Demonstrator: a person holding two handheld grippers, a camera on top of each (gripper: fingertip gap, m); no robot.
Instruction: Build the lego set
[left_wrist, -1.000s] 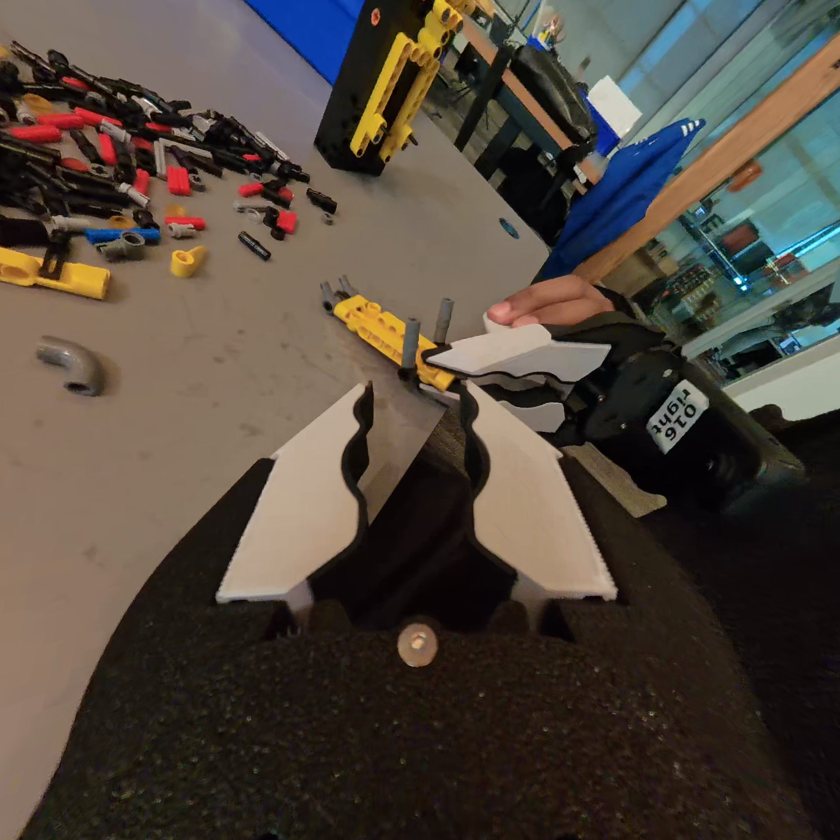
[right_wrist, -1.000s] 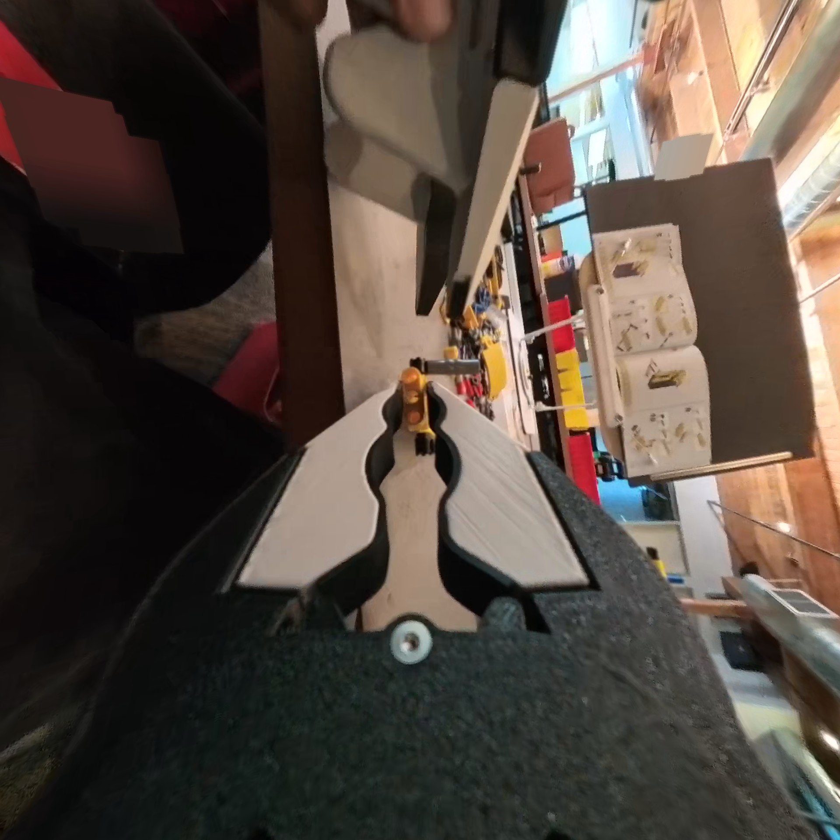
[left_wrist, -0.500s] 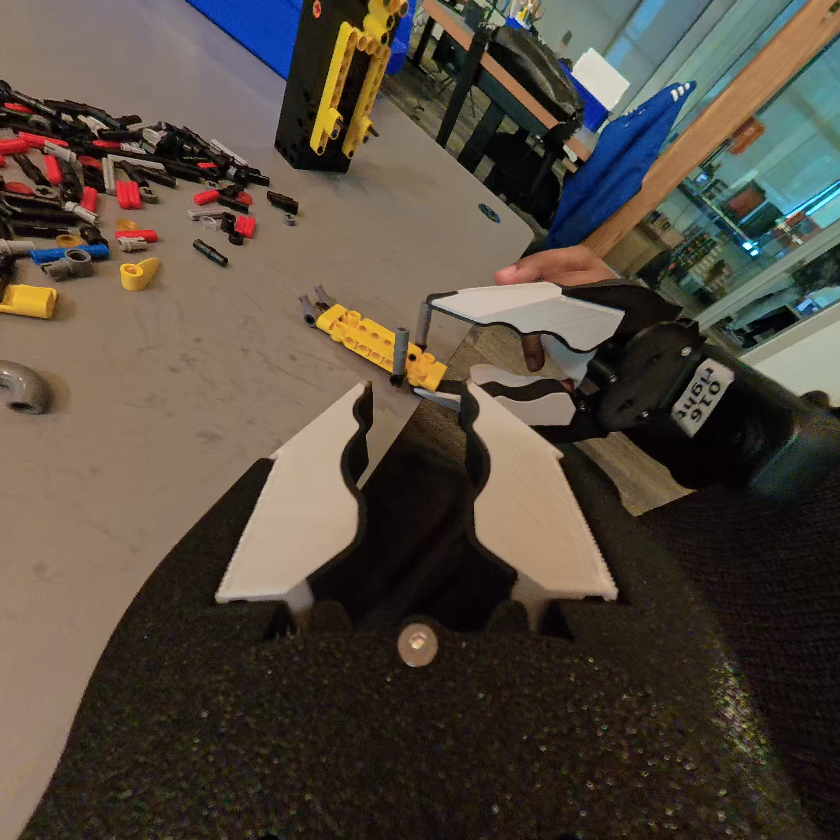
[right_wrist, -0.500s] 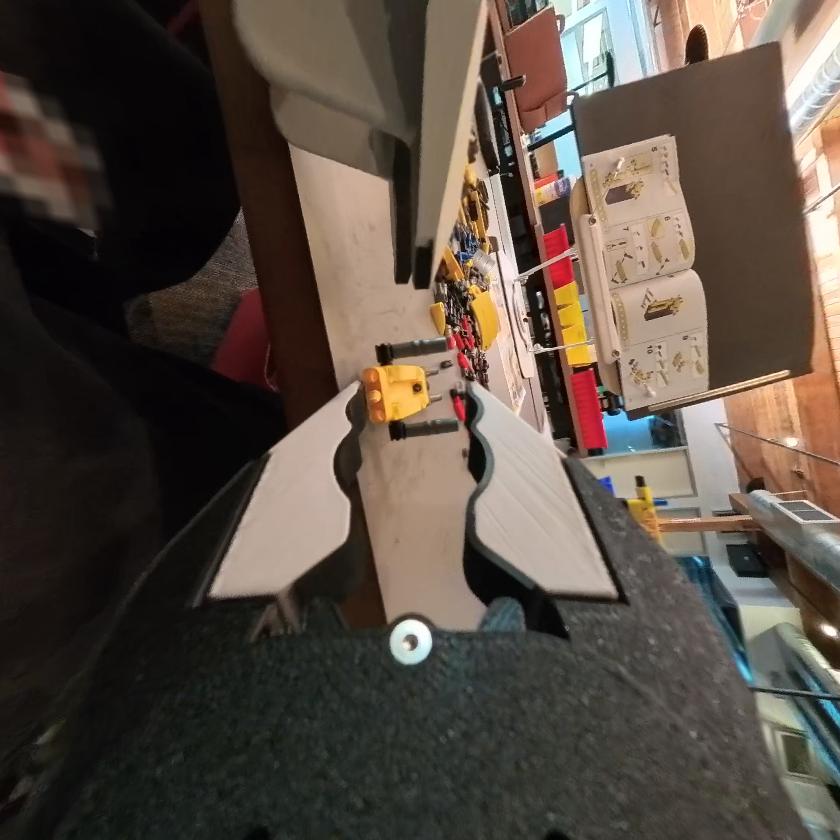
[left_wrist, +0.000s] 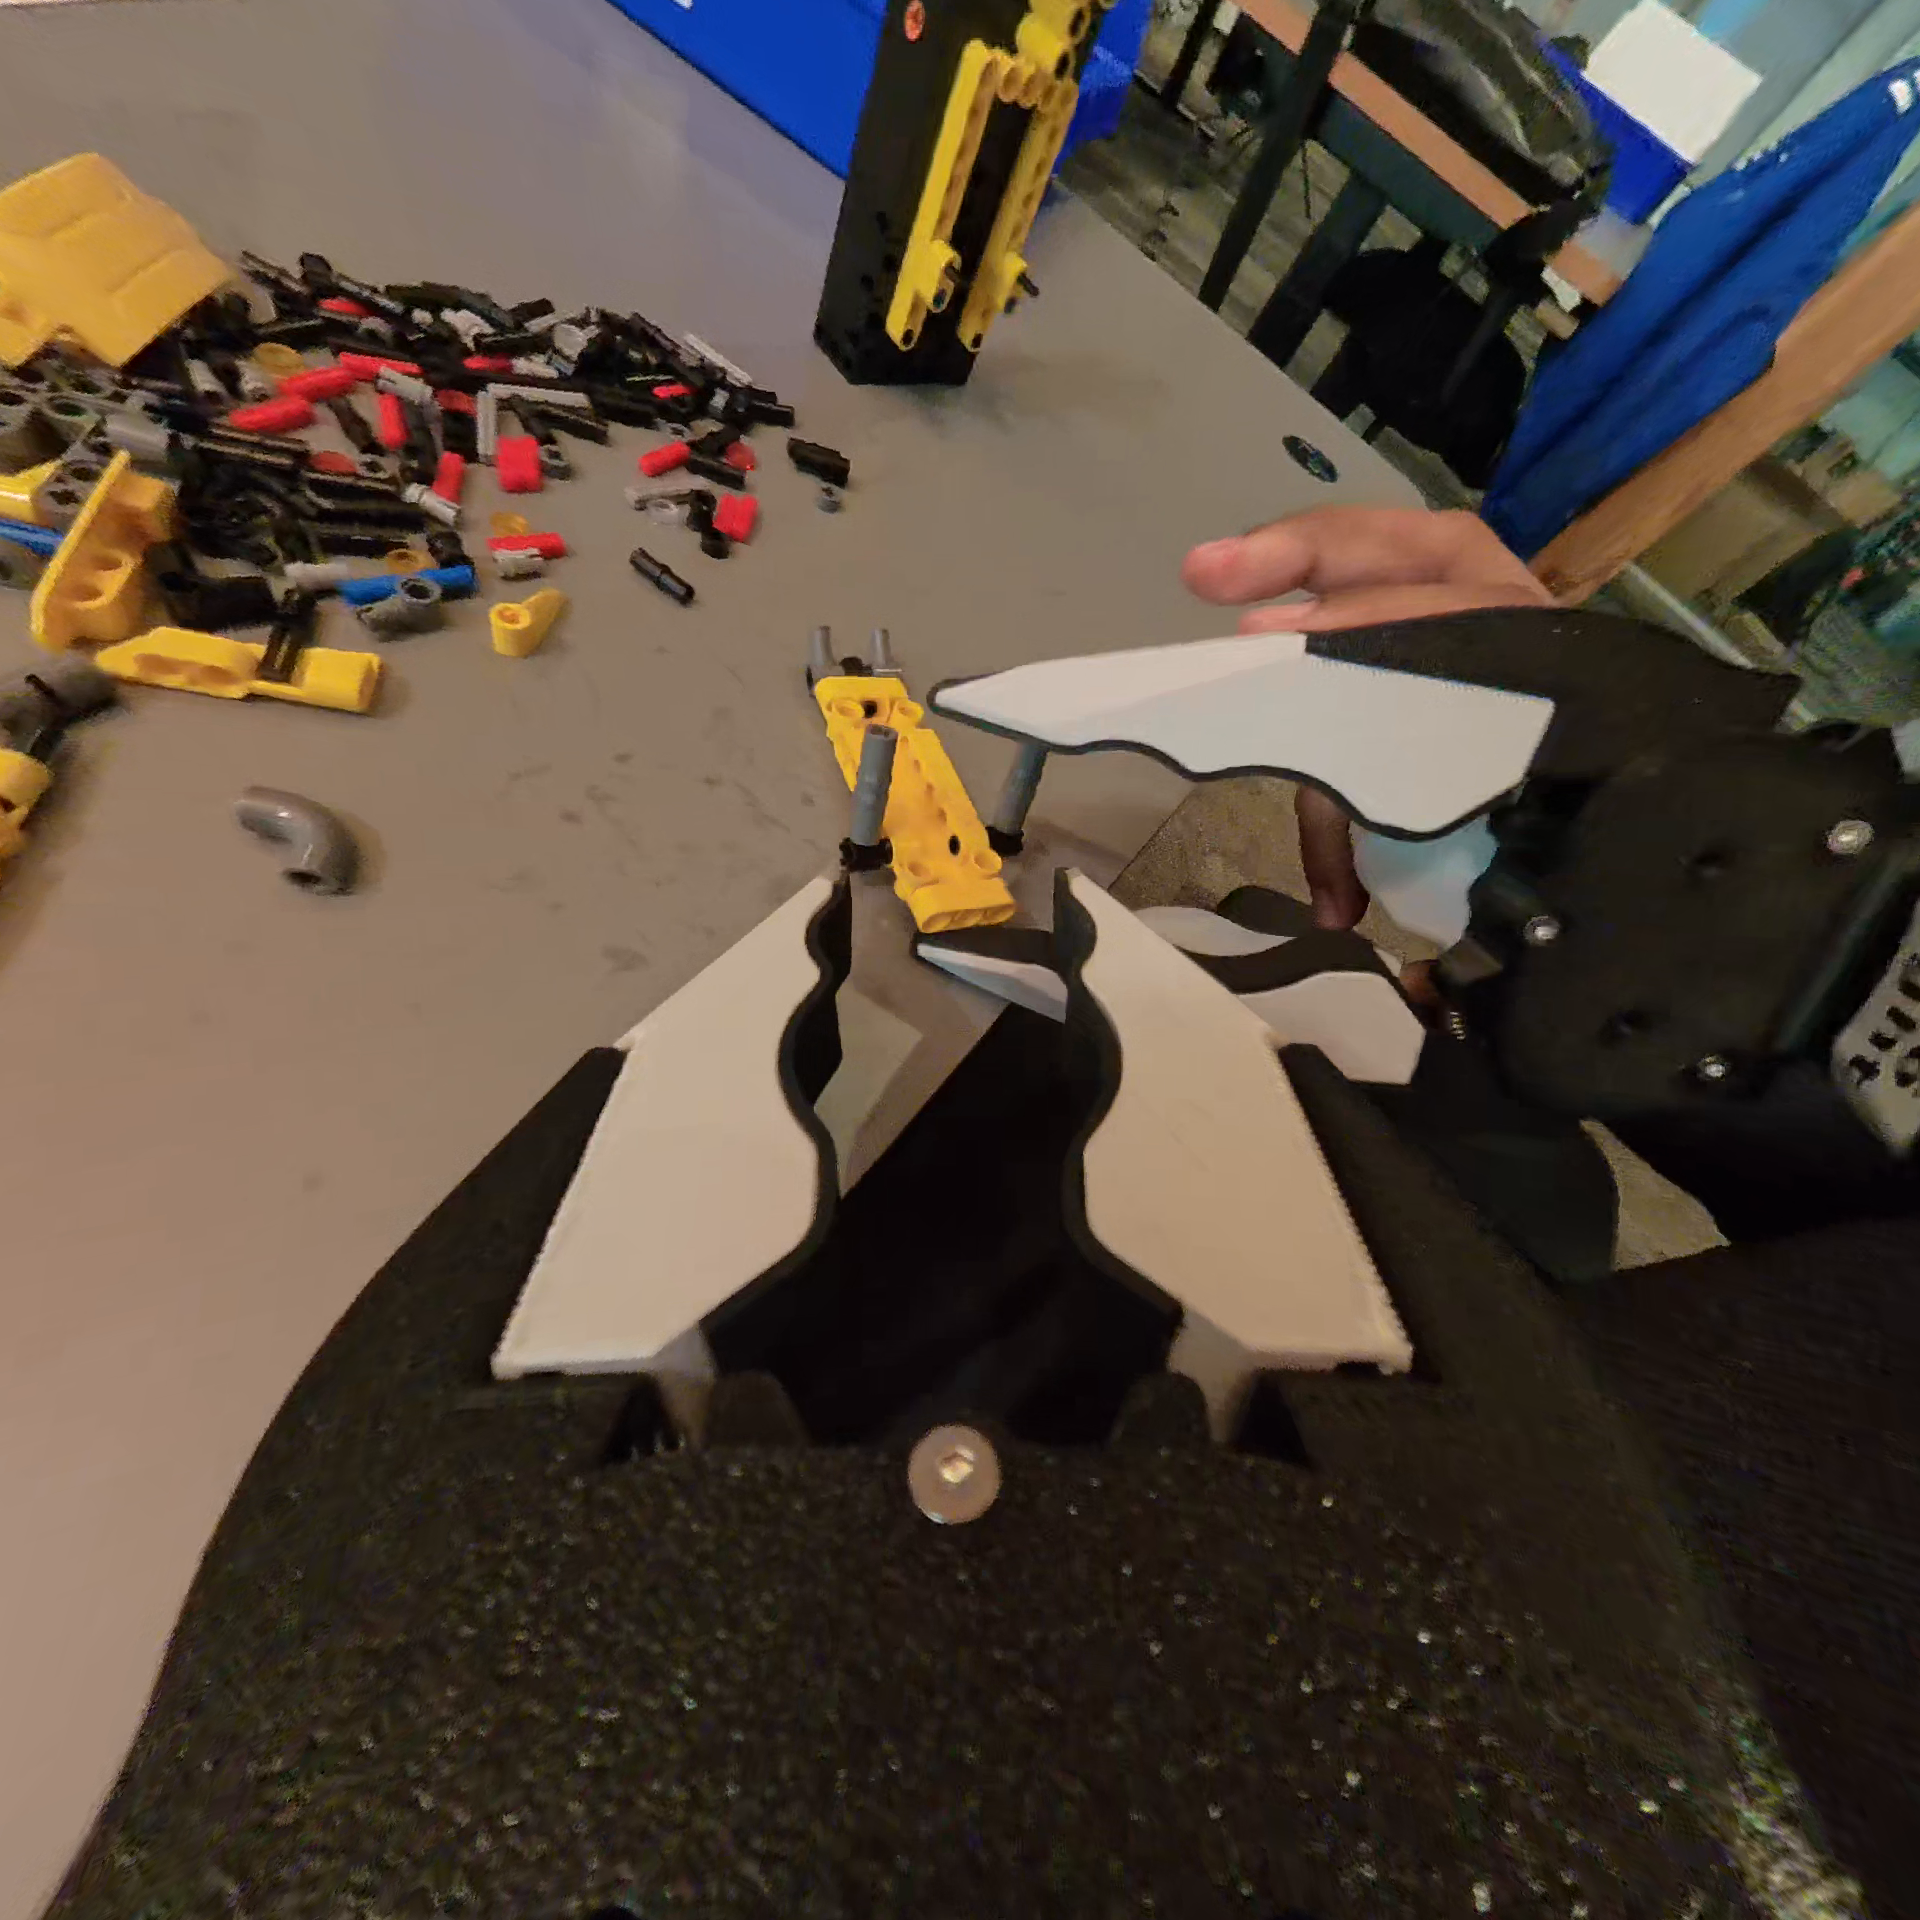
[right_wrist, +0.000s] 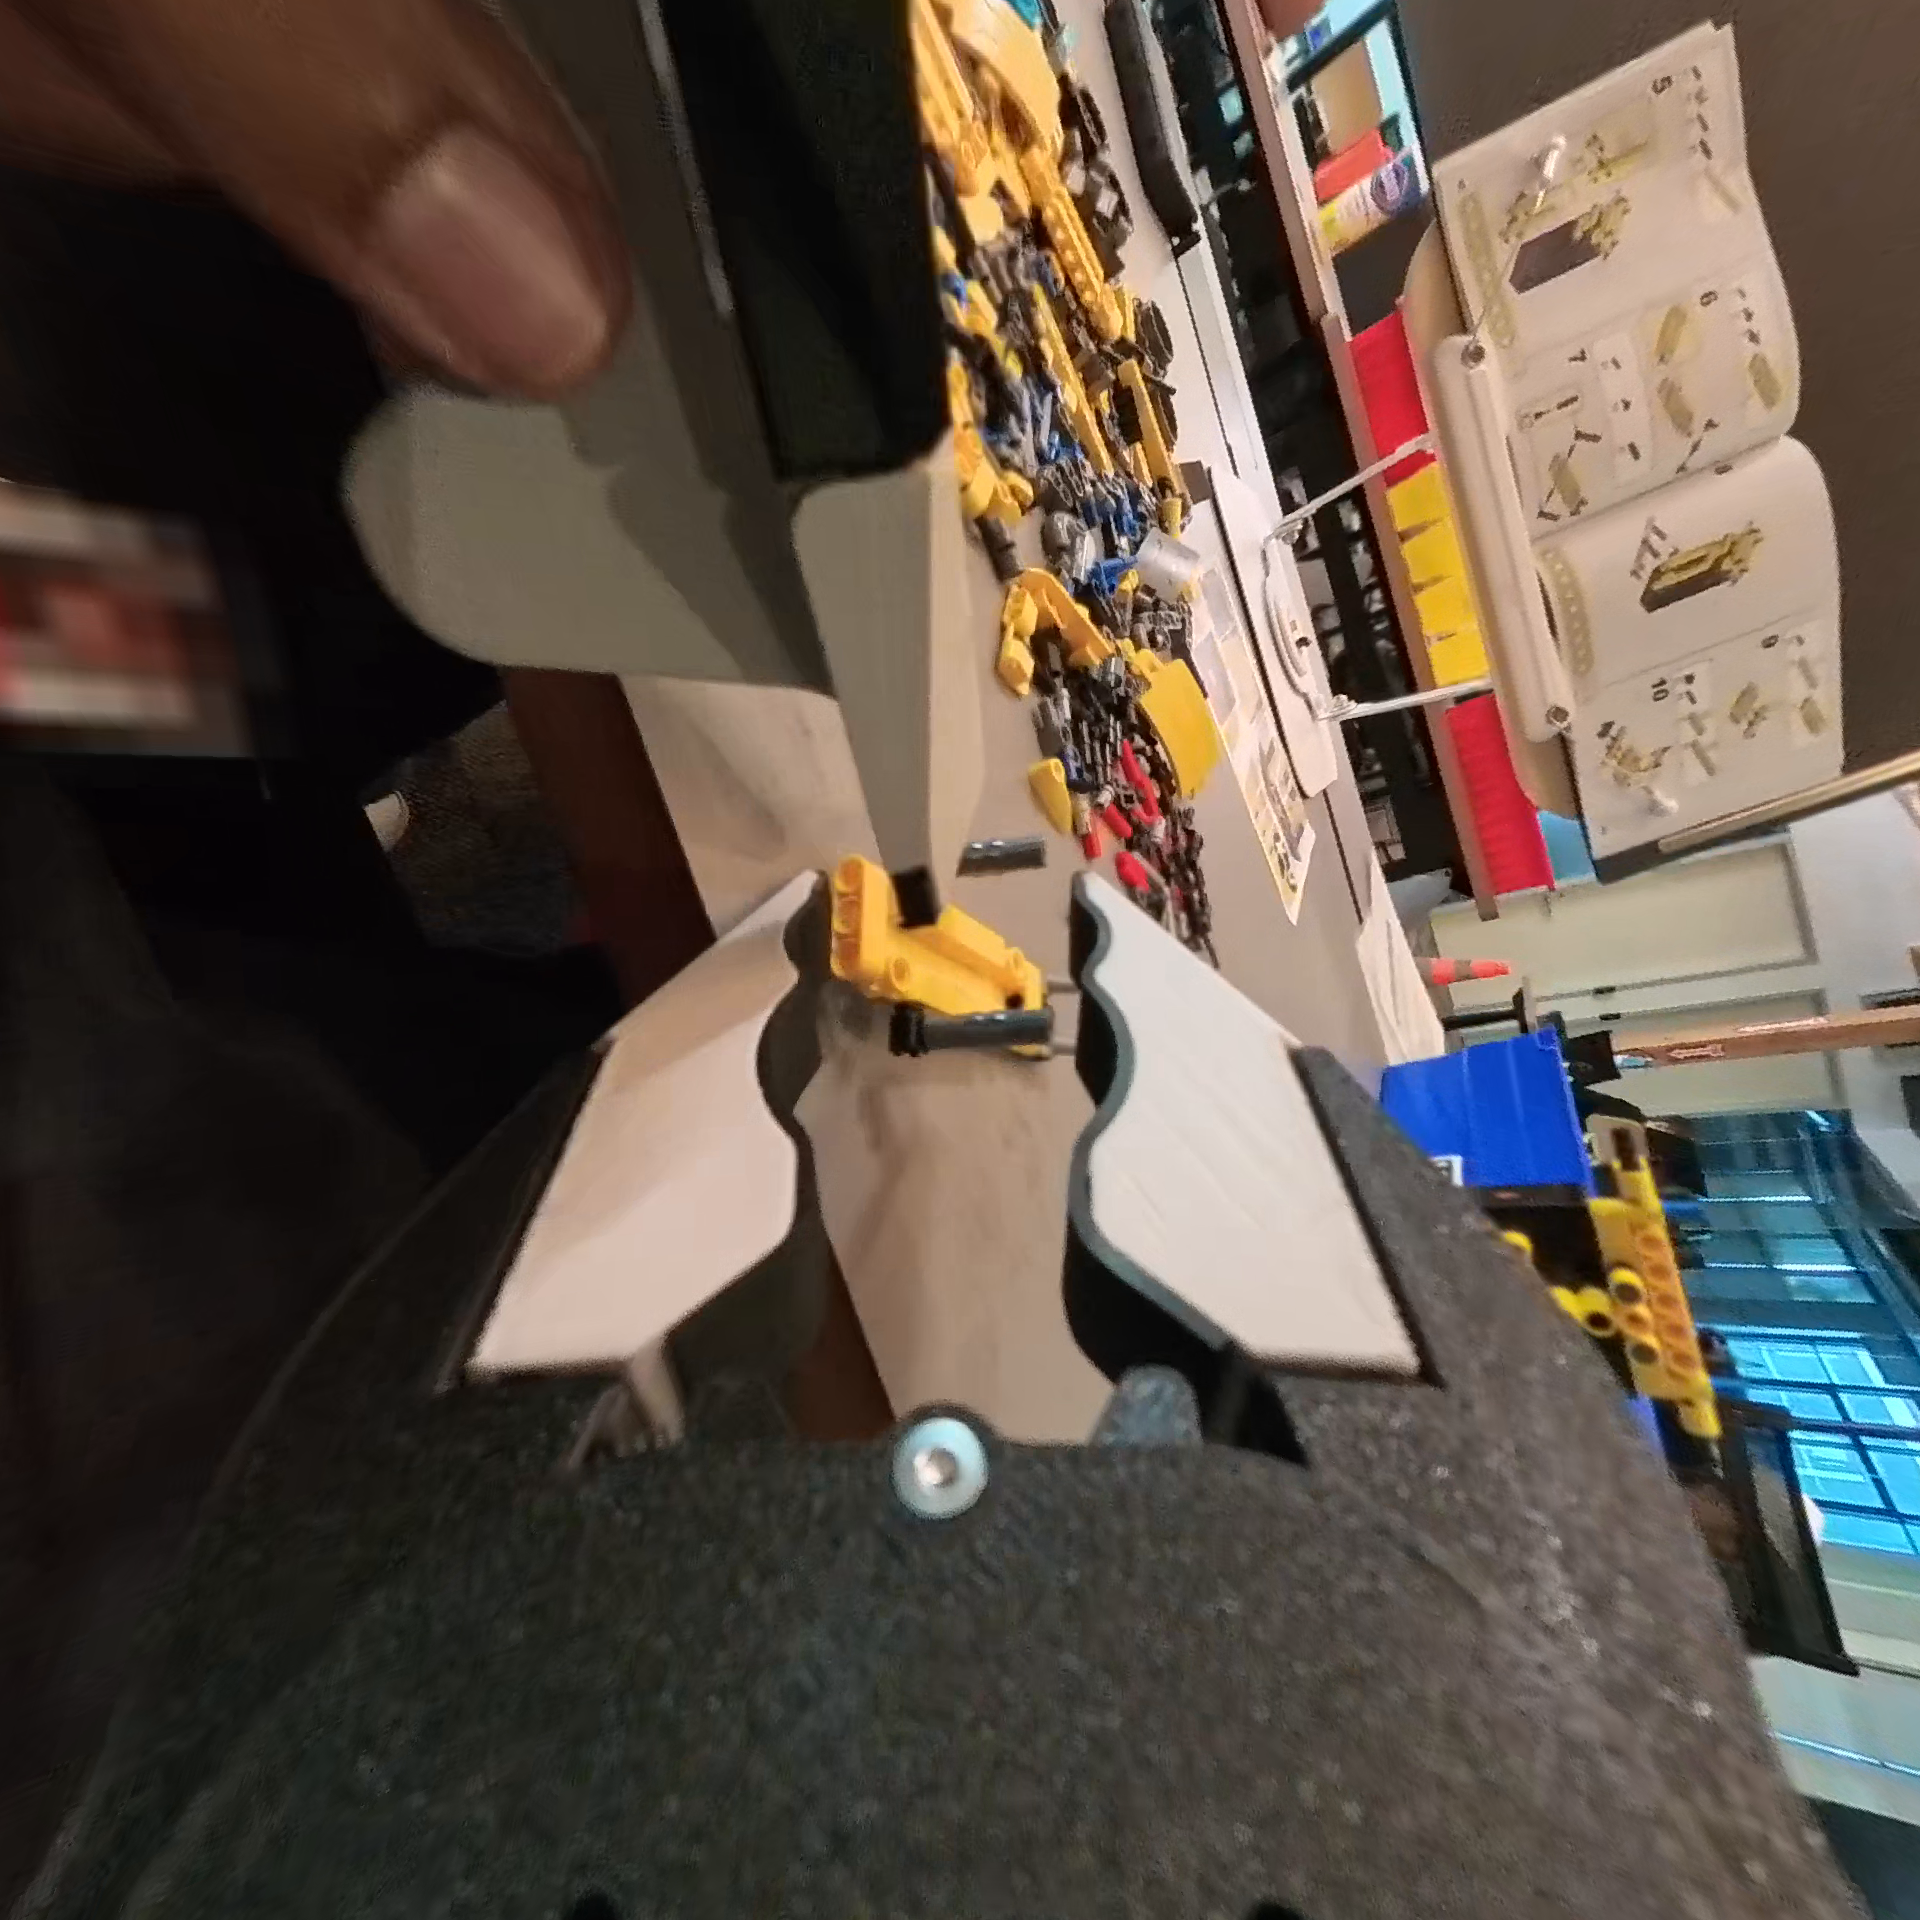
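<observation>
A yellow beam (left_wrist: 914, 790) with grey axles standing up from it lies on the grey table (left_wrist: 520, 935) near its edge. My left gripper (left_wrist: 951, 904) is open, and the beam's near end sits just at its fingertips, ungripped. My right gripper (left_wrist: 930, 821) comes in from the right, turned on its side and wide open, one finger above the beam and one below the table edge. In the right wrist view the beam (right_wrist: 925, 956) lies between the tips of the open right gripper (right_wrist: 940, 904). The left gripper's finger (right_wrist: 894, 644) reaches down onto it.
A pile of loose black, red and yellow parts (left_wrist: 364, 447) covers the table's left side, with a grey elbow piece (left_wrist: 301, 836) nearer. A black and yellow tower (left_wrist: 956, 177) stands at the back. An open instruction booklet (right_wrist: 1642, 436) stands on a holder. My two grippers' fingertips are within a few centimetres of each other. From the left gripper's tips to the grey elbow piece (left_wrist: 301, 836) is close to 9 centimeters.
The right gripper, shut on the beam a second ago, has opened wide. The beam has turned so that one end points at the left gripper, which has come closer.
</observation>
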